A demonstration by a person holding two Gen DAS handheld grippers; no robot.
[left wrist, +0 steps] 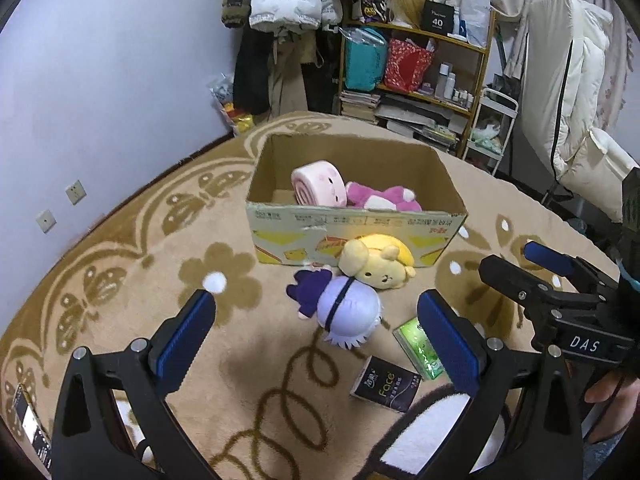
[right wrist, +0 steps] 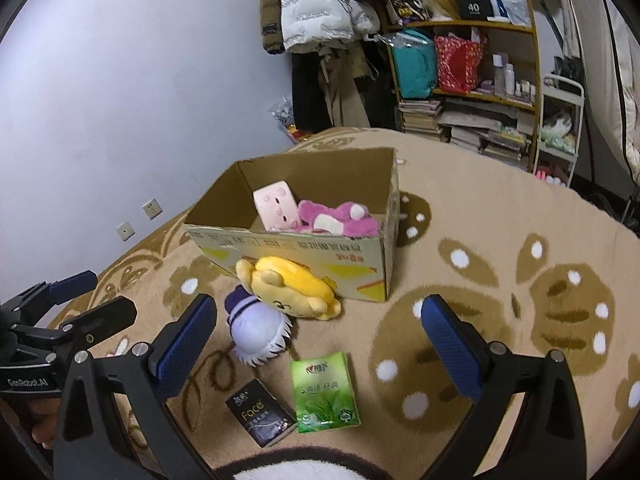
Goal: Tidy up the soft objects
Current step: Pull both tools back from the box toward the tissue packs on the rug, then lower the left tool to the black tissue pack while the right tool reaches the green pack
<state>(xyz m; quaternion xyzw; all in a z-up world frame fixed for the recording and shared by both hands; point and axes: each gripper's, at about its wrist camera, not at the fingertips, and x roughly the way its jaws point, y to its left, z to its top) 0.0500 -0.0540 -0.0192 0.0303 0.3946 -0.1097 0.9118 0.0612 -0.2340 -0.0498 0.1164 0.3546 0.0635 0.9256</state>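
An open cardboard box (left wrist: 356,228) (right wrist: 304,248) stands on the patterned blanket. In it lie a pink roll plush (left wrist: 318,184) (right wrist: 277,205) and a magenta plush (left wrist: 380,197) (right wrist: 340,216). In front of the box lie a yellow plush (left wrist: 376,258) (right wrist: 292,286) and a purple doll with a pale lavender head (left wrist: 340,306) (right wrist: 256,326). My left gripper (left wrist: 316,336) is open and empty, just short of the purple doll. My right gripper (right wrist: 320,338) is open and empty, above the tissue packs; it also shows in the left wrist view (left wrist: 520,268).
A green tissue pack (left wrist: 418,348) (right wrist: 325,392) and a black tissue pack (left wrist: 386,388) (right wrist: 262,412) lie near me. A black-and-white plush (left wrist: 428,436) sits at the bottom edge. A cluttered shelf (left wrist: 420,72), hung coats (left wrist: 288,20) and a white wall stand behind.
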